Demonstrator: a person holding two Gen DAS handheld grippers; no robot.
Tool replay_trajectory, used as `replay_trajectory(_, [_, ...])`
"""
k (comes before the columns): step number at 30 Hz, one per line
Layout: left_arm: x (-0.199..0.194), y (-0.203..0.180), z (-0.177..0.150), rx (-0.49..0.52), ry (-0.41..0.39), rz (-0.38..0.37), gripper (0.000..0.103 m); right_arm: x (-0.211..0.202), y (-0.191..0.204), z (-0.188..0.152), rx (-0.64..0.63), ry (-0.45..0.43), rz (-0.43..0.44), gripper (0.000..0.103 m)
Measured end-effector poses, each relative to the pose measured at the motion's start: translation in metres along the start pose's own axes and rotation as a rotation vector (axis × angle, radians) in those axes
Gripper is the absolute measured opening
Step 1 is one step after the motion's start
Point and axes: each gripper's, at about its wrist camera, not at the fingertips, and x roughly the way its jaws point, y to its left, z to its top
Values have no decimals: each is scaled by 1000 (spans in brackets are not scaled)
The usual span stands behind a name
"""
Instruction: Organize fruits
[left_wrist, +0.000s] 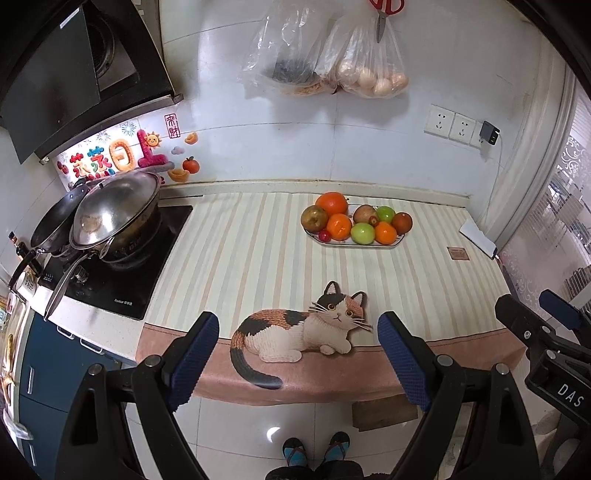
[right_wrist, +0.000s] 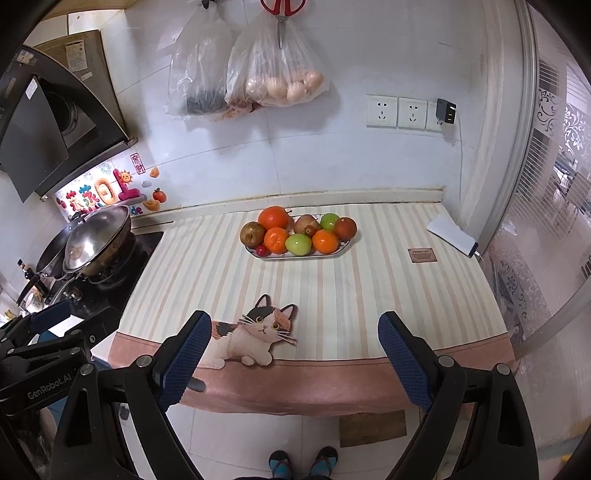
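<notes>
Near the back of a striped cloth (left_wrist: 258, 258), right of centre in the left wrist view, sits an oval plate (left_wrist: 391, 246) piled with fruit: a large orange (left_wrist: 331, 203) at the back, a brownish pear (left_wrist: 314, 218) at its left, two smaller oranges, two green apples, a dark red fruit (left_wrist: 402, 222) at the right end and small red ones along the front. At the bottom of that frame the left gripper (left_wrist: 297, 349) hangs over the cloth's front edge, its blue pads spread wide with nothing between them. A printed cat (left_wrist: 303, 328) lies on the cloth just beyond it. Lower in the right wrist view, the right gripper (right_wrist: 291, 349) is likewise released and empty, well short of the plate (right_wrist: 258, 254). A lidded wok (left_wrist: 114, 218) sits on the stove at left. Bags of eggs (right_wrist: 284, 86) and scissors (right_wrist: 282, 14) hang on the wall above. Sandalled feet (left_wrist: 316, 452) show on the floor at the bottom edge.
</notes>
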Motion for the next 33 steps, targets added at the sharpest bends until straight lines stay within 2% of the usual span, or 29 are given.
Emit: replay_trajectory(33, [-5, 5, 4, 14, -7, -19, 88, -11, 6, -6, 9, -13, 14, 94])
